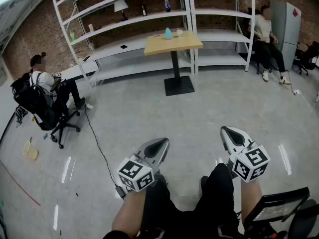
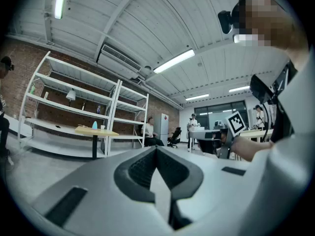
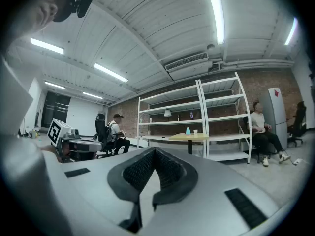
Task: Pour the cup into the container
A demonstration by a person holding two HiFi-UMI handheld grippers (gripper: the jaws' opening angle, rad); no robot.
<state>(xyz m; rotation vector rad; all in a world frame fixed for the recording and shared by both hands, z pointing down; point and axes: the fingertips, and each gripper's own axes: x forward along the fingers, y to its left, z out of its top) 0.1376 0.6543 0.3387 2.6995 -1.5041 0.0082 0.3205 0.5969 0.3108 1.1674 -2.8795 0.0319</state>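
Far across the room stands a small wooden table (image 1: 173, 43) with a blue container (image 1: 168, 33) and a clear cup (image 1: 179, 33) on top. The left gripper view shows them small at the left, container (image 2: 94, 125) beside cup (image 2: 102, 127). In the right gripper view the container (image 3: 187, 130) and cup (image 3: 195, 131) sit right of centre. My left gripper (image 1: 160, 144) and right gripper (image 1: 230, 132) hover over my knees, both shut and empty, pointing toward the table. Their jaws meet at the tips, left (image 2: 156, 149) and right (image 3: 155, 151).
White shelving (image 1: 149, 14) lines the brick wall behind the table. A person sits on an office chair (image 1: 50, 116) at the left, another (image 1: 266, 39) at the right by a grey cabinet (image 1: 286, 26). A black cable (image 1: 97, 143) runs across the grey floor.
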